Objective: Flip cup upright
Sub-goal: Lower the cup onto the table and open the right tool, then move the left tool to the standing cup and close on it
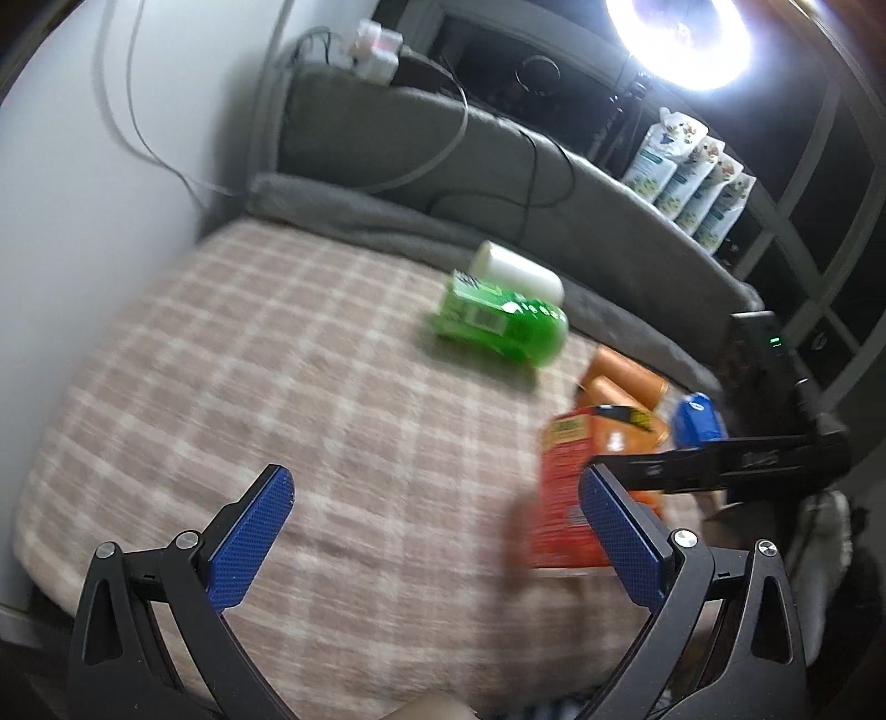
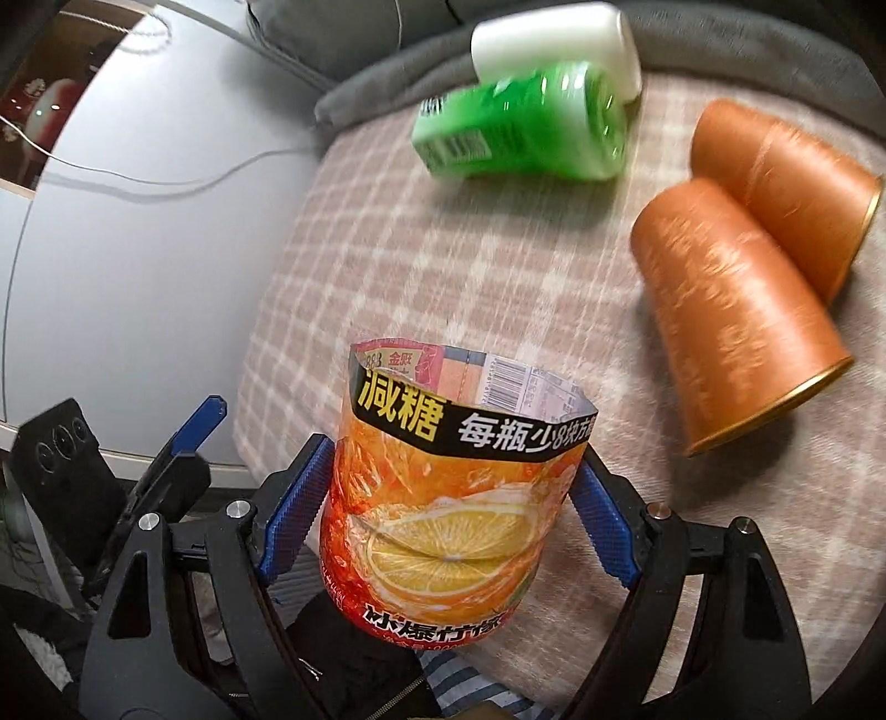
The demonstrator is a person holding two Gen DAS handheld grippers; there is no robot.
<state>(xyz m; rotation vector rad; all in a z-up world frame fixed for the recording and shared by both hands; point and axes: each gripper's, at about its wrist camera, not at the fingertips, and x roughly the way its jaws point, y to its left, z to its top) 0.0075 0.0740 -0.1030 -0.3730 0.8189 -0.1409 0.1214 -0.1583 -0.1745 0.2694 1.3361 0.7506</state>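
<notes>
My right gripper (image 2: 446, 509) is shut on an orange lemon-print cup (image 2: 443, 498) cut from a drink bottle. The cup's open end points away from the camera, above the near edge of the checked blanket (image 2: 443, 266). In the left wrist view the same cup (image 1: 565, 487) is at the right, with the right gripper's black finger across it. My left gripper (image 1: 437, 498) is open and empty above the blanket (image 1: 277, 360). Two orange cups (image 2: 731, 310) (image 2: 792, 183) lie on their sides to the right. A green cup (image 2: 526, 127) and a white cup (image 2: 554, 44) lie on their sides farther back.
A grey cushion (image 1: 498, 166) with cables runs along the back of the blanket. A white wall (image 1: 83, 194) is at the left. Snack bags (image 1: 692, 177) and a bright ring lamp (image 1: 681, 39) are behind. A blue cup (image 1: 698, 421) lies near the right edge.
</notes>
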